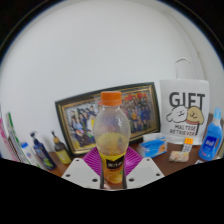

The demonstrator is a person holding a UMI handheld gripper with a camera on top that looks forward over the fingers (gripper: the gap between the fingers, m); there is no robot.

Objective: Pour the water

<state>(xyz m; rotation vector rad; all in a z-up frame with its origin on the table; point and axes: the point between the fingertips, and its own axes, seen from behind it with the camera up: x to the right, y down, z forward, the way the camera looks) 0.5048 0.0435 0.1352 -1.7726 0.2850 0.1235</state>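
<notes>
A clear plastic bottle with an orange cap, a dark label and yellowish liquid stands upright between my fingers, lifted in front of the camera. My gripper is shut on the bottle, and both purple pads press against its lower body at the label. The bottle's base is hidden behind the gripper's body. No cup or other vessel shows in this view.
Behind the bottle a framed group photo leans on a white wall. A white "GIFT" card with a dog picture stands to the right, a blue bottle beside it. Several small bottles crowd the left of the brown tabletop.
</notes>
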